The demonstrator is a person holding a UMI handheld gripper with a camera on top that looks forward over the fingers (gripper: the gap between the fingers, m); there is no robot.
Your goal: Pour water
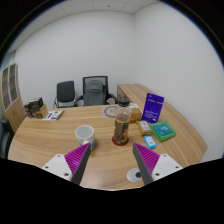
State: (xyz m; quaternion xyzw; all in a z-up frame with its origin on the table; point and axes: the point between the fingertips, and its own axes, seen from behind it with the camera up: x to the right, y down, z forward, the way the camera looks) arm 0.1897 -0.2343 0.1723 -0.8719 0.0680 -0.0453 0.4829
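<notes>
A brown bottle [121, 127] with a dark cap stands upright on a red coaster on the wooden table [60, 135], beyond the right finger. A white cup [85, 133] stands to its left, just ahead of the left finger. My gripper [111, 162] is open, its purple pads [77, 158] spread wide with only bare table between them. Neither finger touches the bottle or the cup.
A green box [162, 129], a purple upright card [154, 106] and small packets lie at the right of the table. A white round disc [134, 176] lies by the right finger. Two office chairs [82, 92] stand behind the table, a dark object [36, 106] at far left.
</notes>
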